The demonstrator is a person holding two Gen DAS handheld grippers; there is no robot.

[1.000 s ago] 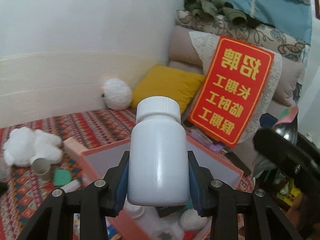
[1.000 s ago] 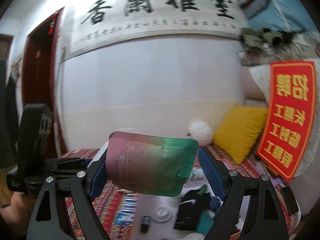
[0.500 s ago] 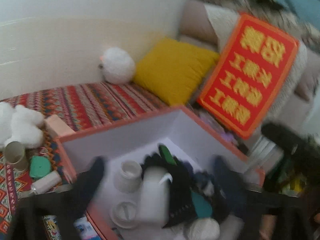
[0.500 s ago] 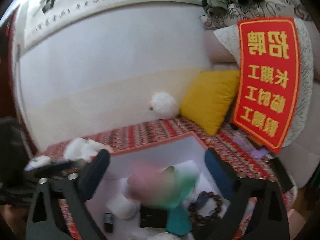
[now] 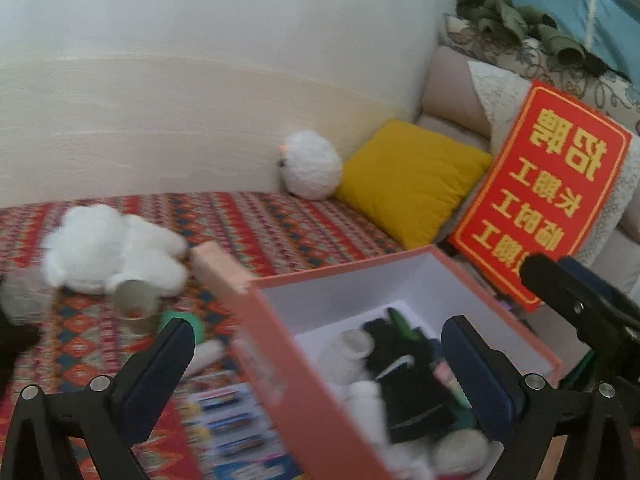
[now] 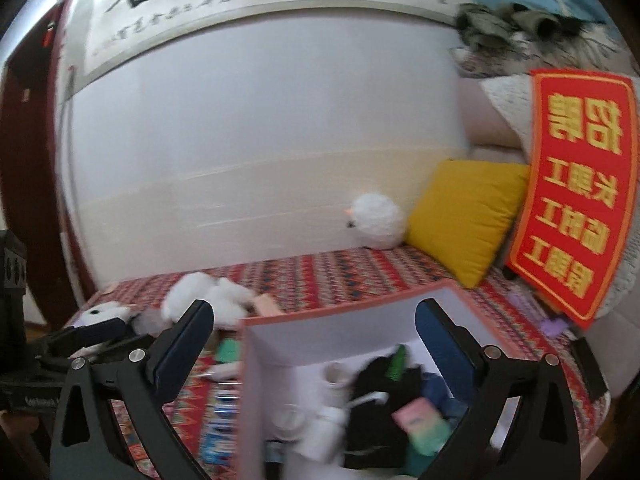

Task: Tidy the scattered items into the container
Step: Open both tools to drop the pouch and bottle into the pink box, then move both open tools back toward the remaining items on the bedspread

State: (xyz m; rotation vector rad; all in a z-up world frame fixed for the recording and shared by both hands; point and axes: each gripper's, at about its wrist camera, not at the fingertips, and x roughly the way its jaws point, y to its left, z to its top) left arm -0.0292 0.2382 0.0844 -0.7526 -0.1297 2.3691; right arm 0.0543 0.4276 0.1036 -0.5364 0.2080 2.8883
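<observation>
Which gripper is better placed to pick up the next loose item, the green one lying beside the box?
Left. The left gripper is open and empty, with the green item near its left finger. The right gripper, also open, is centred over the box.

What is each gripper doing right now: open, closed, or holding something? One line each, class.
Left gripper: open, holding nothing, above the pink box.
Right gripper: open, holding nothing, above the same box.
</observation>
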